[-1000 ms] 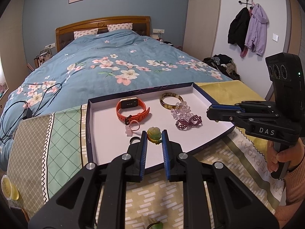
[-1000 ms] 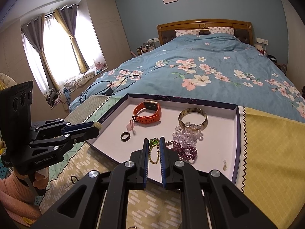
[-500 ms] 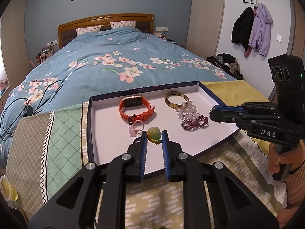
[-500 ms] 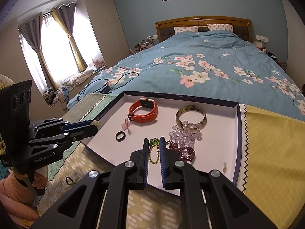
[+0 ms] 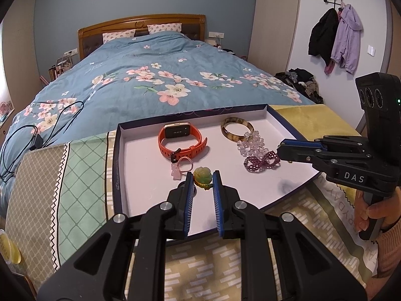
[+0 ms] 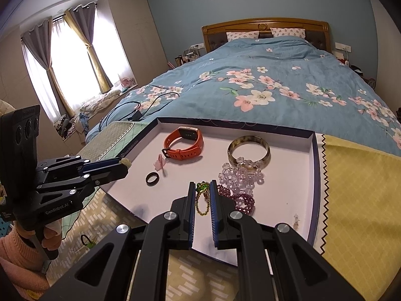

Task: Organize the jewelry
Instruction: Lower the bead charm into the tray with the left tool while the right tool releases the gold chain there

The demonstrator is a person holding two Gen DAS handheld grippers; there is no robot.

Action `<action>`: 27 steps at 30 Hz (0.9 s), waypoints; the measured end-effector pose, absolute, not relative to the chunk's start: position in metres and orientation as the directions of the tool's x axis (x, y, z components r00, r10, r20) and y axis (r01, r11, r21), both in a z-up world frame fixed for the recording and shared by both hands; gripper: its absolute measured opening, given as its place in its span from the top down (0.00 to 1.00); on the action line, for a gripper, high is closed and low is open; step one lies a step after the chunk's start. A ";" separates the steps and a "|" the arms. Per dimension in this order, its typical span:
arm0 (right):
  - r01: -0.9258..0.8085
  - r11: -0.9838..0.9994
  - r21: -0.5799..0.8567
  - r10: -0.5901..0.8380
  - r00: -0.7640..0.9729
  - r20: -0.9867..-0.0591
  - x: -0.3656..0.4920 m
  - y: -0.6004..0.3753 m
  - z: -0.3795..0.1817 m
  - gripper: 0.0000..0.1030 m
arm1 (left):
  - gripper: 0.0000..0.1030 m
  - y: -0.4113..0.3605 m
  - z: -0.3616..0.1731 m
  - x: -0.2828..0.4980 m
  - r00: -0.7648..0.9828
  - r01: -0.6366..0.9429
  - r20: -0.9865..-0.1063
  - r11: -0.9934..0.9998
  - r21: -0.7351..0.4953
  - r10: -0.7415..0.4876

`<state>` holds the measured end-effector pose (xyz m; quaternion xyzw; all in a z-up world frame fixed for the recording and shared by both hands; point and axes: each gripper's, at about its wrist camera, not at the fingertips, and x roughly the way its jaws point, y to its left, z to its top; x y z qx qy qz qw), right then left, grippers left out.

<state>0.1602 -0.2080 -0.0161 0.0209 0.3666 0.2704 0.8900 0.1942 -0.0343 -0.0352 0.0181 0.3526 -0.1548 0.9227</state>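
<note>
Left gripper: jaws pinching a green pendant over the tray's near edge. In tray: black ring, pink charm, orange watch, bangle, clear beads, purple beads. Right gripper: jaws clamped on a green bead strand.

So the bed has a blue floral duvet, with a black cable on its left part. At the foot there's a patterned cloth, yellow and green, and a shallow tray sits right on that cloth.
</note>
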 end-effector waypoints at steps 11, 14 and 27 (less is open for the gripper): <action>-0.446 0.863 0.238 0.481 0.581 -0.657 0.167 -0.209 -0.023 0.91 | 0.85 -0.034 -0.046 0.207 0.687 0.278 -0.681 0.957 -0.078 -0.255; -0.442 0.866 0.235 0.475 0.576 -0.665 0.169 -0.208 -0.026 0.91 | 0.85 -0.035 -0.051 0.210 0.677 0.275 -0.691 0.958 -0.082 -0.253; -0.425 0.880 0.211 0.439 0.562 -0.701 0.175 -0.203 -0.038 0.90 | 0.85 -0.037 -0.066 0.221 0.649 0.267 -0.720 0.960 -0.087 -0.246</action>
